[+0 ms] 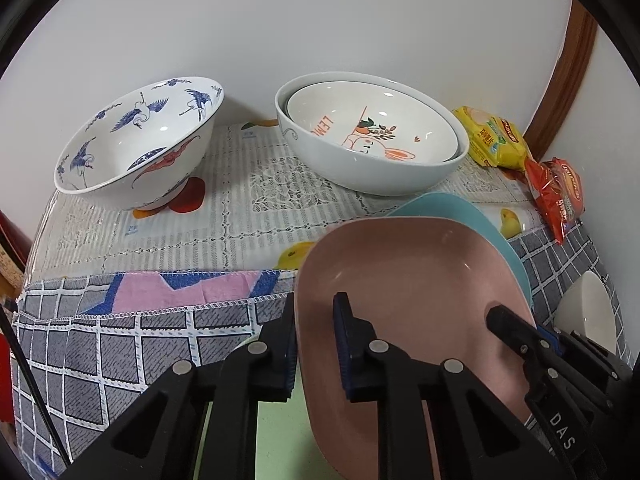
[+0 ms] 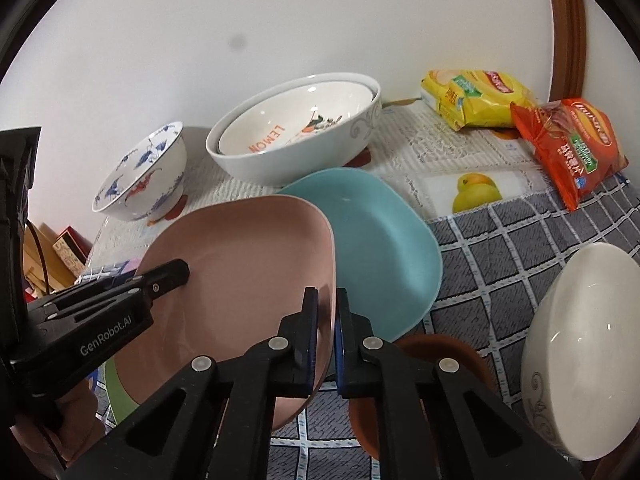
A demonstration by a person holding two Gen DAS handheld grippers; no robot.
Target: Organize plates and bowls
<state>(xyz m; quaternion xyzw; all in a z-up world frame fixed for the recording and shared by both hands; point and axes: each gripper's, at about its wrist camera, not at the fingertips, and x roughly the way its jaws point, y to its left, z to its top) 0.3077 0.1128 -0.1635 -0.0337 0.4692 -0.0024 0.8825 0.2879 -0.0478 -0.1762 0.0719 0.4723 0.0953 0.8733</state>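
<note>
pink plate (image 1: 408,280) clamped in left gripper (image 1: 316,344) jaws, crane bowl (image 1: 140,140) behind

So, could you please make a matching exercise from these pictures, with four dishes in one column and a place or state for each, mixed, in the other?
Things:
1. pink plate
2. teal plate
3. lemon bowl
4. crane bowl

Places or states:
A. nested inside the larger white bowl
B. alone on the lace cloth, left of the other bowls
C. gripped at its rim by the left gripper and the right gripper
D. partly hidden behind the pink plate

Pairs: 1-C, 2-D, 3-A, 4-B
</note>
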